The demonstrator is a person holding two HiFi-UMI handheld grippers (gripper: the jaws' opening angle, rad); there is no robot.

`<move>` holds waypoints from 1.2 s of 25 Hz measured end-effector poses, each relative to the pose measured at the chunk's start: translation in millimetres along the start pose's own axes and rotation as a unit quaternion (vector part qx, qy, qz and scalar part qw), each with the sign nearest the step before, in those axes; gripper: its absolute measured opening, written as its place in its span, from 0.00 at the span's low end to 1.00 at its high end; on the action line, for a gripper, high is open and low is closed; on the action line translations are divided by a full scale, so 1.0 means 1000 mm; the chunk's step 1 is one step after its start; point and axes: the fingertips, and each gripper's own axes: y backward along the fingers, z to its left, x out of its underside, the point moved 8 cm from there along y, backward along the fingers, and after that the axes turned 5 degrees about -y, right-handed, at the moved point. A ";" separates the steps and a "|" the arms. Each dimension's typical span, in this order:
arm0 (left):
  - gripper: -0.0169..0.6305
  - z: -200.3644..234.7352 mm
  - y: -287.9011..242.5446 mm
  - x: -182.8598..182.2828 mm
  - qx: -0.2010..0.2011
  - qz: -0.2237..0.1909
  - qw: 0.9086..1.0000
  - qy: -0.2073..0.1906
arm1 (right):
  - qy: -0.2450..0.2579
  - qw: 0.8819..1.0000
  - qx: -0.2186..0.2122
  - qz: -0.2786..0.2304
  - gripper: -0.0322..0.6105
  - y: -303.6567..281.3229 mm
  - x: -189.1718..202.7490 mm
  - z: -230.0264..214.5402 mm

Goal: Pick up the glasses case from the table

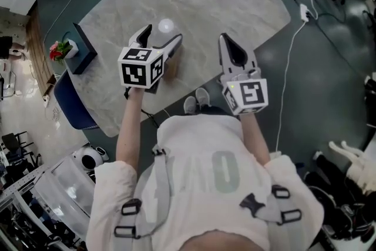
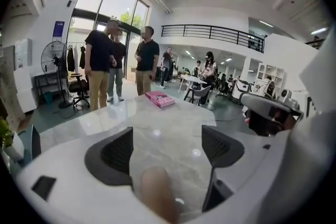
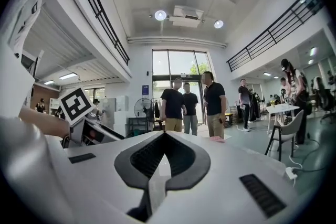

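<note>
Glasses case (image 2: 156, 194) inside wide-open left claw (image 2: 167, 132)

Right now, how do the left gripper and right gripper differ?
The left gripper has its jaws apart; the right gripper has them together. A blurred tan object, perhaps the glasses case, sits ungripped between the left gripper's jaws; the right gripper holds nothing. Both hang over the marble table.

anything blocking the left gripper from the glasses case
Nothing visible does. The left gripper has its jaws apart, and the tan, blurred glasses case already sits low between them. The pink book lies far off across the table.
</note>
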 end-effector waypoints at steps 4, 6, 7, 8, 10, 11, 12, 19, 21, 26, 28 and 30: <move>0.64 0.003 -0.020 0.025 -0.006 0.060 0.998 0.031 | -0.012 1.000 0.004 0.009 0.05 -0.001 0.006 -0.003; 0.64 0.003 -0.031 0.039 -0.010 0.090 0.995 0.038 | -0.017 1.000 0.006 0.014 0.05 -0.002 0.011 -0.006; 0.64 0.002 -0.036 0.046 -0.011 0.105 0.994 0.041 | -0.019 1.000 0.006 0.016 0.05 -0.002 0.013 -0.007; 0.64 0.001 -0.042 0.053 -0.011 0.119 0.992 0.043 | -0.021 1.000 0.006 0.019 0.05 -0.002 0.015 -0.008; 0.64 0.000 -0.054 0.067 -0.009 0.146 0.988 0.050 | -0.027 0.999 0.009 0.025 0.05 -0.002 0.021 -0.012; 0.64 0.001 -0.059 0.073 -0.009 0.158 0.986 0.053 | -0.030 0.999 0.012 0.029 0.05 -0.003 0.023 -0.013; 0.64 0.002 -0.063 0.077 -0.009 0.169 0.984 0.057 | -0.033 0.999 0.014 0.033 0.05 -0.003 0.026 -0.015; 0.64 0.013 -0.089 0.114 -0.019 0.252 0.964 0.087 | -0.042 0.998 0.011 0.049 0.05 -0.007 0.036 -0.017; 0.64 0.014 -0.095 0.121 -0.021 0.270 0.959 0.083 | -0.043 0.998 0.011 0.052 0.05 -0.007 0.039 -0.017; 0.64 0.015 -0.104 0.131 -0.021 0.293 0.952 0.088 | -0.047 0.996 0.016 0.067 0.05 -0.006 0.043 -0.021; 0.64 0.016 -0.106 0.134 -0.023 0.304 0.948 0.090 | -0.049 0.996 0.017 0.070 0.05 -0.007 0.045 -0.023; 0.64 0.016 -0.108 0.139 -0.022 0.316 0.944 0.097 | -0.055 0.996 0.017 0.073 0.05 -0.008 0.047 -0.024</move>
